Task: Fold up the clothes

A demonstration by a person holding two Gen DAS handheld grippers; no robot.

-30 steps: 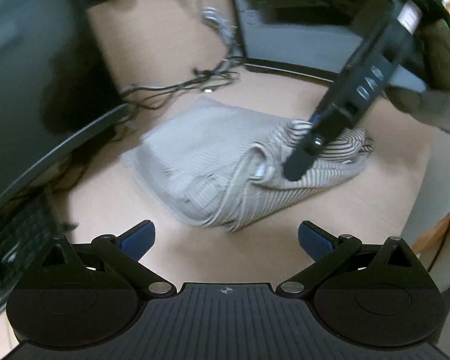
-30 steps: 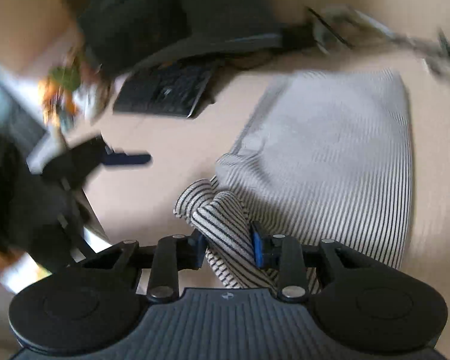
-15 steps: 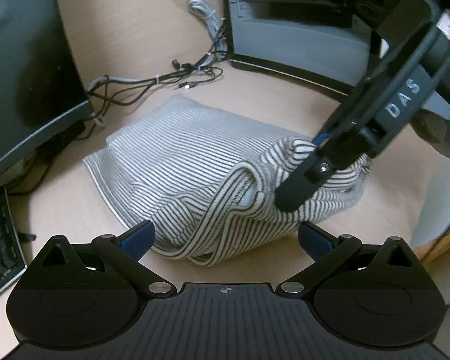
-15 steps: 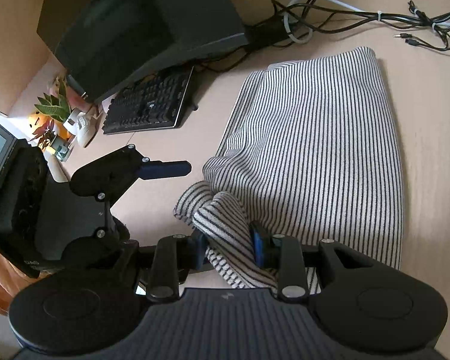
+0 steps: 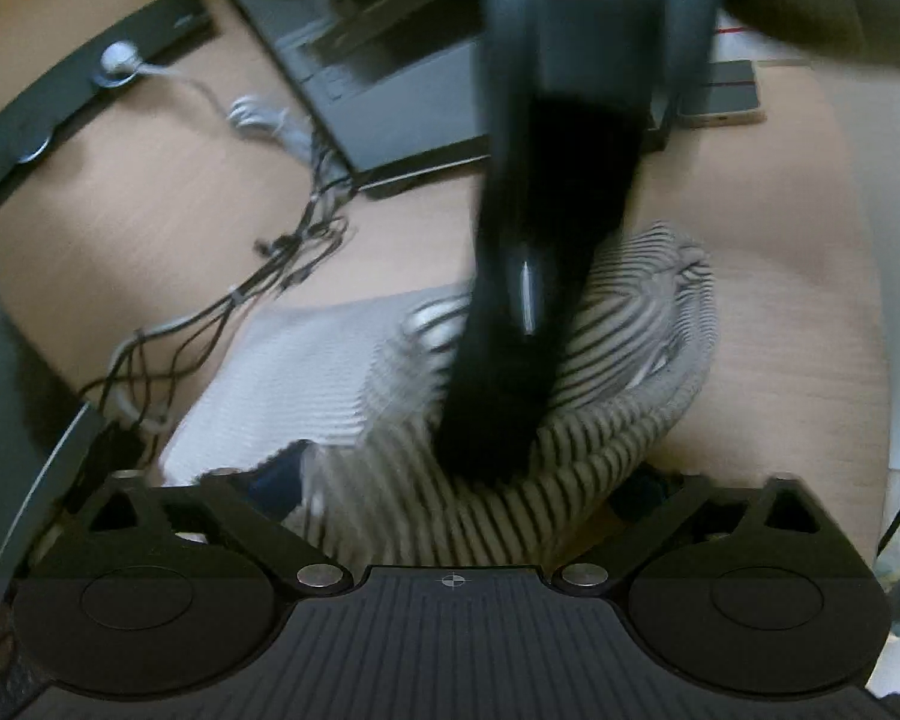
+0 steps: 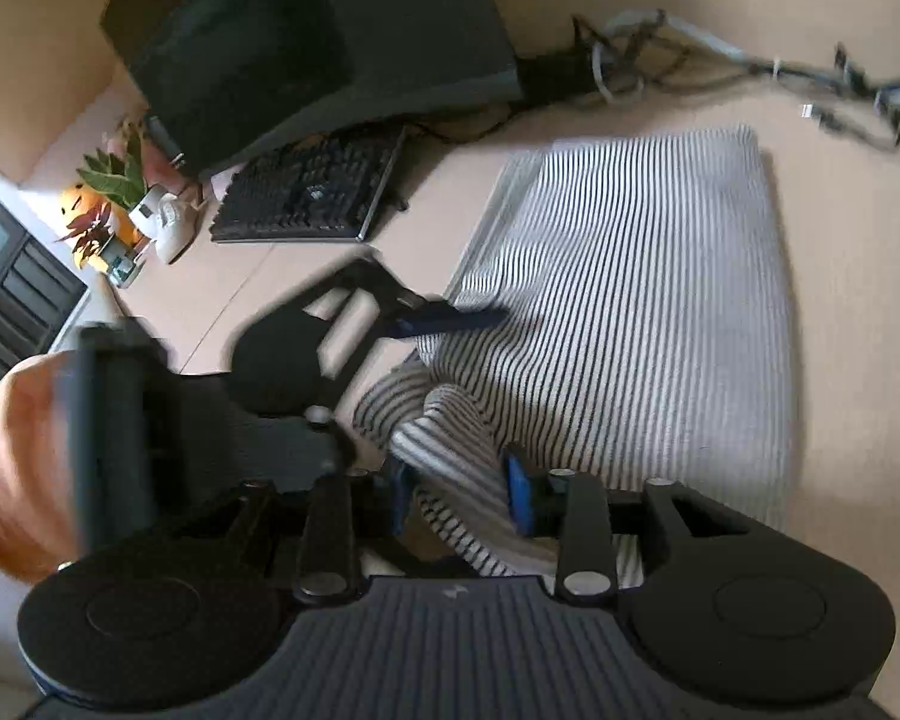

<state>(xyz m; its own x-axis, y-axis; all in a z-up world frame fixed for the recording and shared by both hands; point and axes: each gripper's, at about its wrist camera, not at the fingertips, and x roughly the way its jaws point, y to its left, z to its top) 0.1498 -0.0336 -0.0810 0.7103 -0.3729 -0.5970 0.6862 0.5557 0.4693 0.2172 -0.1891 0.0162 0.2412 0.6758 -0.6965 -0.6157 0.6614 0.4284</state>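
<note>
A black-and-white striped garment (image 6: 642, 300) lies folded on the light wooden desk (image 6: 840, 90). My right gripper (image 6: 459, 498) is shut on a bunched end of the garment at its near edge. In the left wrist view the garment (image 5: 624, 324) fills the space between the jaws of my left gripper (image 5: 459, 486), which stand wide open around the bunched fold. The right gripper's black body (image 5: 546, 300) crosses the middle of that view. The left gripper also shows in the right wrist view (image 6: 450, 319), a blue finger touching the garment's left edge.
A monitor (image 6: 306, 42) and keyboard (image 6: 312, 192) stand at the back left, with small plants (image 6: 114, 198) beside them. A tangle of cables (image 6: 750, 66) lies behind the garment. A computer case (image 5: 402, 48) stands at the back of the desk.
My left gripper has moved forward onto the garment, so the bunched fold now sits between its open jaws. The right gripper keeps its hold on the bunched end.
</note>
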